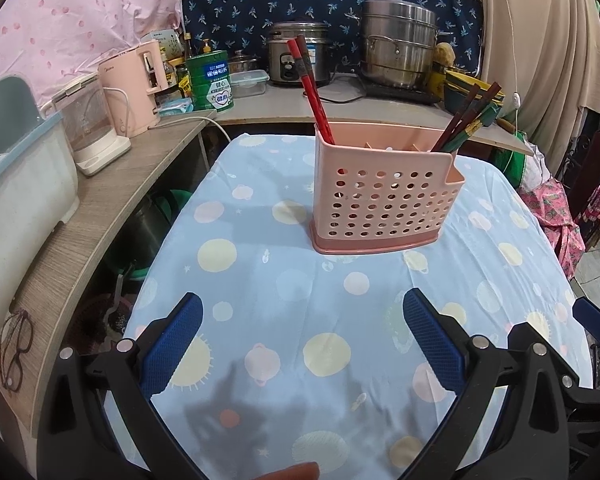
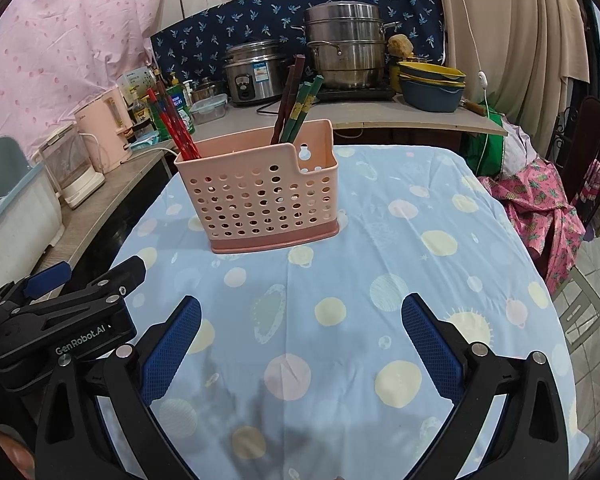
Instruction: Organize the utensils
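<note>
Utensil holder (image 1: 384,192) upright on tabletop (image 1: 300,340), mid-far. Two chopsticks (image 1: 312,92) in holder's left end, leaning left; chopstick bundle (image 1: 466,120) in right end, leaning right. Left gripper (image 1: 302,344) and right gripper (image 2: 300,344) side by side at near edge, well apart from holder. Behind tabletop: counter with rice cooker (image 1: 296,56) left of stacked steamer pot (image 1: 398,46). Left side shelf: kettle (image 1: 94,132), glasses (image 1: 16,354) nearer.
</note>
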### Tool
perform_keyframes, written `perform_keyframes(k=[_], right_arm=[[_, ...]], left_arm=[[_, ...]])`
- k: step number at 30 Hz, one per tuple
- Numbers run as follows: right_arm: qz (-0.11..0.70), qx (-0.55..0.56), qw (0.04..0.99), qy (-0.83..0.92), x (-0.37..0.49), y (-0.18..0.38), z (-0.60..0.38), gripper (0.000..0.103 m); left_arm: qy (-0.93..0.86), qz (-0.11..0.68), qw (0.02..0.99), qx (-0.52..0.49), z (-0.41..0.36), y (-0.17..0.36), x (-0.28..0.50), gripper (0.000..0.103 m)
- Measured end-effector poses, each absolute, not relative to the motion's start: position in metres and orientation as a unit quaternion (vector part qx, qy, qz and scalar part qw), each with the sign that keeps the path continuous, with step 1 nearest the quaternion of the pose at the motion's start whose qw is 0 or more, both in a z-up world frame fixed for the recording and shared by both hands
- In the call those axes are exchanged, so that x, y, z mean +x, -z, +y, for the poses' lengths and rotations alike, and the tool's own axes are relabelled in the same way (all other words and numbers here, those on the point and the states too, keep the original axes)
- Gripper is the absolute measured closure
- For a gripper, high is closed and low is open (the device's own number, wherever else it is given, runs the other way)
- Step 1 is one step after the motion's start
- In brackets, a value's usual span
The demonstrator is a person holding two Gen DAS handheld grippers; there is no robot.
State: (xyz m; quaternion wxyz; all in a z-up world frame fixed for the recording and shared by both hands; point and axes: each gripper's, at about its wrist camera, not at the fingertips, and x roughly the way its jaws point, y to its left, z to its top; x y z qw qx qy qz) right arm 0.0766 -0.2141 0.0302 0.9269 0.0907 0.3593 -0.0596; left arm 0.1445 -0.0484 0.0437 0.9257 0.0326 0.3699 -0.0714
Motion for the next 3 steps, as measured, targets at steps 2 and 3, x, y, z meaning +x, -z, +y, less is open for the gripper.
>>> perform_keyframes(k=[2,3], right_arm=[[0.359,0.092,0.927,0.06,0.0767,-0.0299,-0.2142,0.006],[0.36,0.092,0.927,0.06,0.0778,-0.0297,-0.2143,0.006]], left_arm=[[0.074,0.371,0.925,0.034,-0.0485,-0.0428,0.1443,0.007],[0.076,0.371,0.925,0.035,-0.0485,-0.0424,0.1441,0.007]])
